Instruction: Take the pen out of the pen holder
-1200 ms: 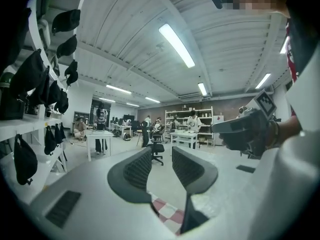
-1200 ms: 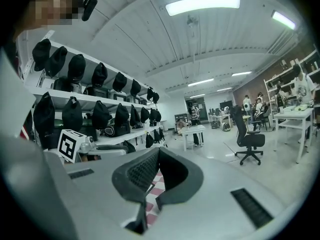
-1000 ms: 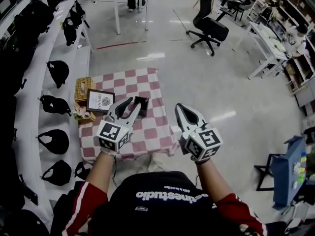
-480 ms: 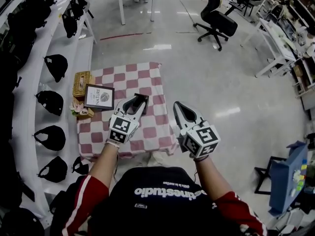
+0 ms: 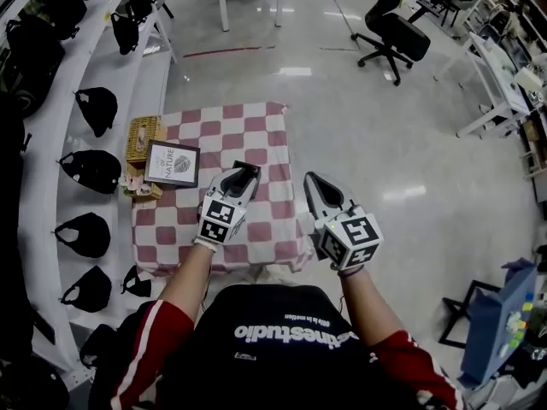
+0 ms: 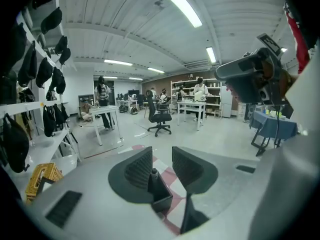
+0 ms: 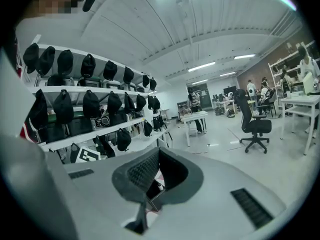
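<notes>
Head view, left to right: white shelves [image 5: 47, 135] carried black bags [image 5: 96, 109] along the left edge. Beside them stood a low table under a red-and-white checked cloth [image 5: 256, 126]. At the cloth's left margin lay a wicker basket [image 5: 144, 137], with a framed picture [image 5: 172, 163] just beside it on the near side.

The left gripper [image 5: 238, 176] was held over the middle of the cloth, its jaws apart. The black pen holder [image 5: 249, 170] stood upright on the cloth at the tips of those jaws. Left gripper view: the left gripper [image 6: 161, 154] showed its two ribbed pads separated, and the pen holder [image 6: 162, 196] appeared in the gap between them. The pen [image 6: 154, 174] stood upright inside the holder; contact between pads and holder could not be judged.

The right gripper [image 5: 309, 178] hovered near the table's right edge, apart from the holder. Right gripper view: its jaw tips met, with nothing clamped. The pen holder [image 7: 152, 194] was visible through the opening beneath the tips. An office chair [image 5: 400, 37] stood on the floor at far right.
</notes>
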